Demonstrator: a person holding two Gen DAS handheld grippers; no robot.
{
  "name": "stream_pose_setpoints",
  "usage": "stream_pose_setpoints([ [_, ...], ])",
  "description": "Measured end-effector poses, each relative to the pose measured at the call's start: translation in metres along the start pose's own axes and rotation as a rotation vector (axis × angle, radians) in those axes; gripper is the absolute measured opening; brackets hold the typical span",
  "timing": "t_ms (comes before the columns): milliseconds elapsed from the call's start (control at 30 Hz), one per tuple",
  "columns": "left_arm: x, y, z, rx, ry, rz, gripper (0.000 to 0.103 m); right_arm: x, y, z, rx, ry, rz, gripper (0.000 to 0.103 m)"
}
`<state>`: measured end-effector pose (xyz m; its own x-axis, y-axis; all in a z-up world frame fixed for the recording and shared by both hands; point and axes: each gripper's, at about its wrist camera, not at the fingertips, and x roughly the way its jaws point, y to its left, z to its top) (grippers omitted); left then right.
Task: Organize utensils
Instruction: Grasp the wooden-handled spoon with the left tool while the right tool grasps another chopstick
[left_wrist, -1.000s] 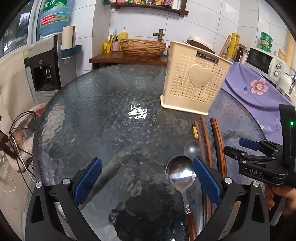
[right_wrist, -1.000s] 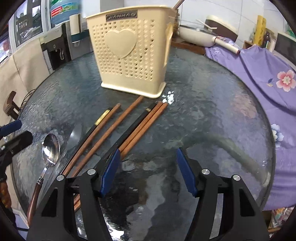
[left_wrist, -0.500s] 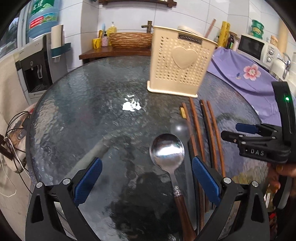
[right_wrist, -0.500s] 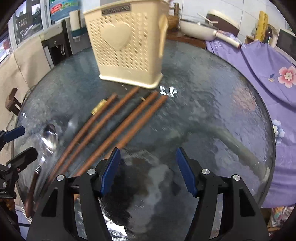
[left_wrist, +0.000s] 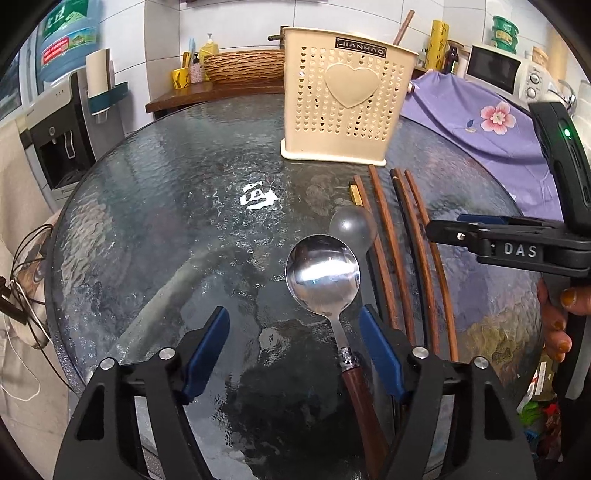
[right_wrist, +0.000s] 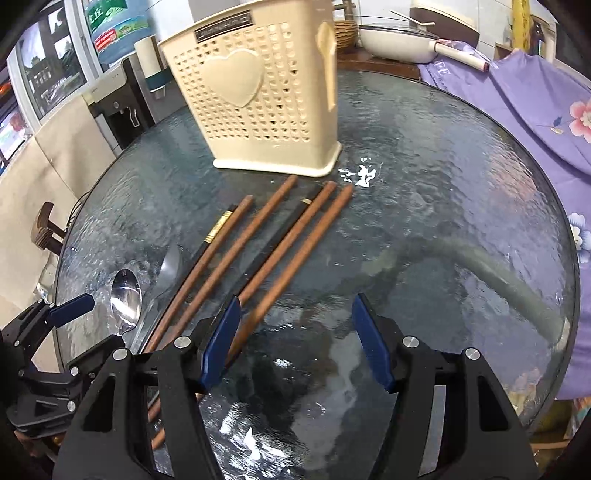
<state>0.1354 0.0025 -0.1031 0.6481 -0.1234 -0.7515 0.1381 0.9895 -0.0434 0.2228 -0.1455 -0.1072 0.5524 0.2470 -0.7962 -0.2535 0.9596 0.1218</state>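
Note:
A steel spoon with a wooden handle (left_wrist: 325, 280) lies on the round glass table (left_wrist: 166, 206); its handle runs between the fingers of my open left gripper (left_wrist: 295, 349), near the right finger. Several brown and black chopsticks (left_wrist: 402, 254) lie side by side to the spoon's right. A cream perforated utensil holder with a heart (left_wrist: 343, 99) stands upright beyond them, one stick poking out of it. My right gripper (right_wrist: 295, 341) is open and empty, low over the chopsticks' (right_wrist: 269, 243) near ends; its left finger is beside one stick. The spoon (right_wrist: 125, 299) and holder (right_wrist: 258, 96) also show there.
A purple flowered cloth (left_wrist: 491, 118) covers a surface right of the table. A water dispenser (left_wrist: 70, 110) stands at the left, a wooden shelf with a woven basket (left_wrist: 240, 66) behind, a microwave (left_wrist: 498, 70) at the back right. Cables (left_wrist: 22, 280) hang off the left edge.
My left gripper has shifted right and closer, so the spoon now lies between its fingers. My right gripper has moved left and forward toward the chopsticks' near ends.

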Motion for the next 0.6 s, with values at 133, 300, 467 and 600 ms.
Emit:
stream_pose_setpoints([
  [133, 0.002, -0.008, -0.001, 0.049, 0.018, 0.028, 0.067, 0.003, 0.007, 0.001, -0.028, 0.002, -0.027, 0.063],
  [300, 0.003, -0.002, 0.0, 0.052, 0.017, 0.039, 0.066, 0.0, -0.001, -0.003, -0.034, 0.013, -0.049, 0.063],
  [467, 0.01, 0.009, 0.01, 0.042, 0.026, 0.053, 0.065, 0.001, -0.007, -0.001, -0.046, 0.032, -0.079, 0.063],
  [600, 0.013, 0.004, 0.015, 0.051, 0.029, 0.042, 0.065, 0.007, -0.01, 0.009, -0.037, 0.039, -0.091, 0.061],
])
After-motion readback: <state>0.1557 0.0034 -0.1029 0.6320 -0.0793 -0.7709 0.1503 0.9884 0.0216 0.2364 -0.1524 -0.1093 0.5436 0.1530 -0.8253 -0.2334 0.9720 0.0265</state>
